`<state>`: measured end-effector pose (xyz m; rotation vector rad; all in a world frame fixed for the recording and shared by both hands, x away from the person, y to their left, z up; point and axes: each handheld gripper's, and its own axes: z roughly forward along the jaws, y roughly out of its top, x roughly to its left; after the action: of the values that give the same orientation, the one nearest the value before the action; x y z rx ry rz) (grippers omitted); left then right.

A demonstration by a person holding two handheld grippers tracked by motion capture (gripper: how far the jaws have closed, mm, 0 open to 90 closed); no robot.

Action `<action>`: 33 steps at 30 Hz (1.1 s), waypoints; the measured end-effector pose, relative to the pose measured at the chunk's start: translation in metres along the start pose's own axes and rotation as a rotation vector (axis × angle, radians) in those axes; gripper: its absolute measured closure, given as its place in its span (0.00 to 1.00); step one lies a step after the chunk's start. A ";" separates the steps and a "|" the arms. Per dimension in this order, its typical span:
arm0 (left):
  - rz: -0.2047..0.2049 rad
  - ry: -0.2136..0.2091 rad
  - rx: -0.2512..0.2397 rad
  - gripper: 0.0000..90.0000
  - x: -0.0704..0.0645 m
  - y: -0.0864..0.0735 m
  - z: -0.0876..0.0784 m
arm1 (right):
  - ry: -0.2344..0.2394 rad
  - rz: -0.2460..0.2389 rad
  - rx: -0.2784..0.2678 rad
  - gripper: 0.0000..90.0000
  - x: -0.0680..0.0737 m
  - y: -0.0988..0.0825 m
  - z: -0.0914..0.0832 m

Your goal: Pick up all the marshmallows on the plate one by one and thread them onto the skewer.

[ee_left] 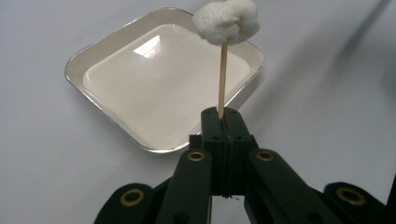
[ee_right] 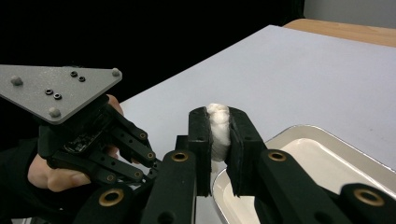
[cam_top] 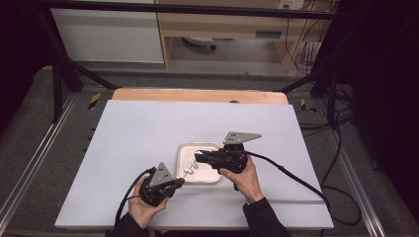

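Black grippers, dark sleeves

Each black gripper — left gripper (cam_top: 174,183), right gripper (cam_top: 200,157) — carried a grey triangular plate with dark screws, brass-ringed pivots and a black trailing cable.

My left gripper (cam_top: 179,183) sits low near the table edge, jaws clamped tight on a thin stick (ee_left: 222,79). Right gripper (cam_top: 199,157) reaches in from the opposite side, jaws pinching the white lump (ee_right: 218,130).
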<state>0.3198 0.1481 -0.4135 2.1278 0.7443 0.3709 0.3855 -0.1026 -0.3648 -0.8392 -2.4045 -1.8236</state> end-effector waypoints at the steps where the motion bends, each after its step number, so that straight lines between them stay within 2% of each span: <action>1: 0.001 0.000 -0.003 0.99 0.000 0.000 0.000 | 0.001 -0.001 0.000 0.90 0.000 0.000 0.000; 24: 0.000 0.002 -0.004 0.99 -0.001 0.000 0.000 | 0.010 0.010 -0.014 0.91 0.002 -0.005 0.003; 33: 0.002 0.005 -0.009 0.99 -0.002 0.001 -0.002 | 0.021 0.018 -0.034 0.91 0.002 -0.007 0.003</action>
<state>0.3178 0.1480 -0.4111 2.1198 0.7417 0.3805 0.3820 -0.1005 -0.3716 -0.8371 -2.3520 -1.8630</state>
